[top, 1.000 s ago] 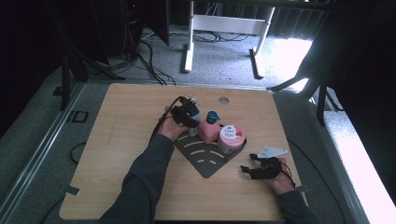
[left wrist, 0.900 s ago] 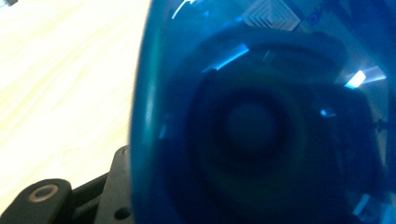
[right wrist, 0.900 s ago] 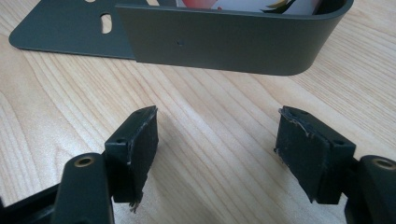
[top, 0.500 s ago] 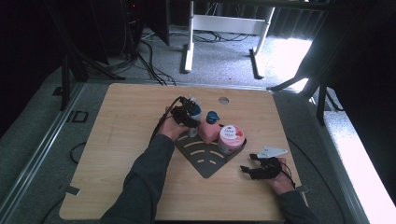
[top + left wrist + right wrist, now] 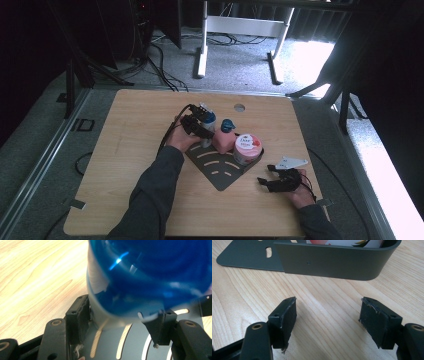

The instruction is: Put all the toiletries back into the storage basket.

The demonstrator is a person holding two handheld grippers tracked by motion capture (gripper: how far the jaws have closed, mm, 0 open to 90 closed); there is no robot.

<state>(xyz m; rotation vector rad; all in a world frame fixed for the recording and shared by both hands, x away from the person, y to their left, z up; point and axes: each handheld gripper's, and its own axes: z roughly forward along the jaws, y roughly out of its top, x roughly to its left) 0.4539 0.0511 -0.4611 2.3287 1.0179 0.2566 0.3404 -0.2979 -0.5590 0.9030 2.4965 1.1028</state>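
A dark grey corner tray (image 5: 223, 174) lies mid-table. On it stand a blue-capped bottle (image 5: 208, 121), a pink bottle (image 5: 223, 141) with a blue cap, and a pink-lidded Dove jar (image 5: 248, 148). My left gripper (image 5: 204, 131) reaches around the blue-capped bottle (image 5: 150, 277) from the left. Its jaws have just been opening and now stand open on either side of the bottle's body, the left pad (image 5: 80, 315) close beside it. My right gripper (image 5: 263, 179) rests on the table right of the tray, open with nothing between its jaws (image 5: 327, 312). It faces the tray's upright wall (image 5: 332, 262).
The wooden table (image 5: 135, 145) has a round hole (image 5: 239, 107) near its far edge. A white frame's legs (image 5: 201, 65) and cables lie on the floor beyond. Bare wood spreads to the left and in front of the tray.
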